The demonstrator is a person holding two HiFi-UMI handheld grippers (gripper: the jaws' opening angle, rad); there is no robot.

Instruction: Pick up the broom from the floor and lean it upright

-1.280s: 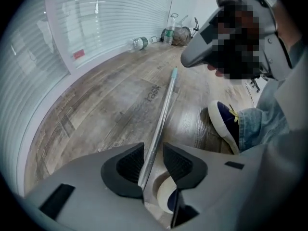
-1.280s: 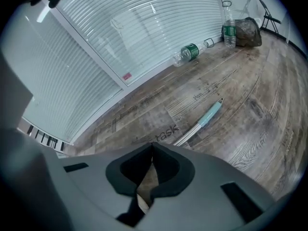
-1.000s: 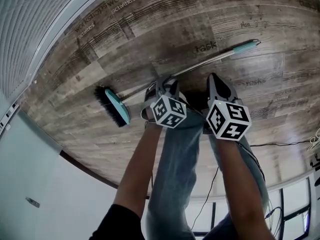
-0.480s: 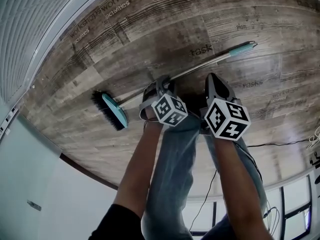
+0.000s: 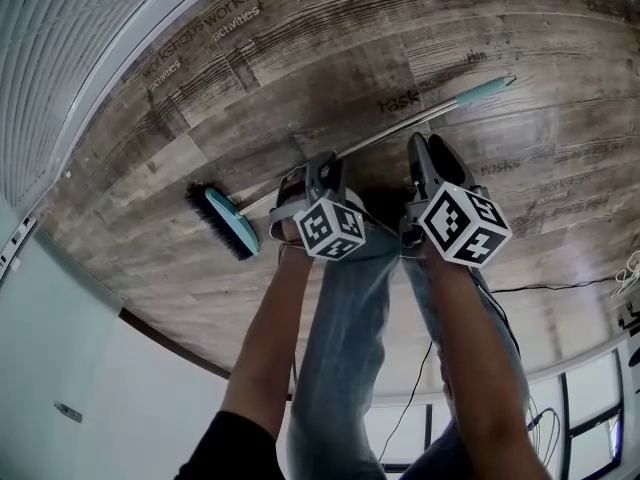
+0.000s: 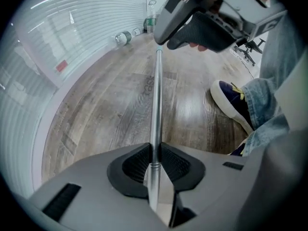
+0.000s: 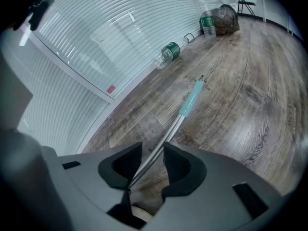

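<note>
Here the broom [image 5: 232,224] lies flat on the floor [image 5: 480,198], with its bristles [image 5: 208,211] at centre left of the head view and its teal grip [image 7: 193,99] towards the upper right. The left gripper [image 6: 153,159] is clamped on the metal shaft [image 6: 155,105]. The right gripper [image 7: 150,157] has just been opening, and its jaws now stand wide with the shaft between them, unpressed. It should probably centre, close squarely, then rise together with the left. From above, the marker cubes [image 5: 333,228] hide both contact points, and neither gripper view shows the bristles.

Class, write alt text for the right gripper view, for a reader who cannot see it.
The right claw, its jaws just opened, straddles the metal broom handle without gripping it; the handle ends in a teal grip. Beyond, two bottles sit on the wooden floor by a slatted wall.
</note>
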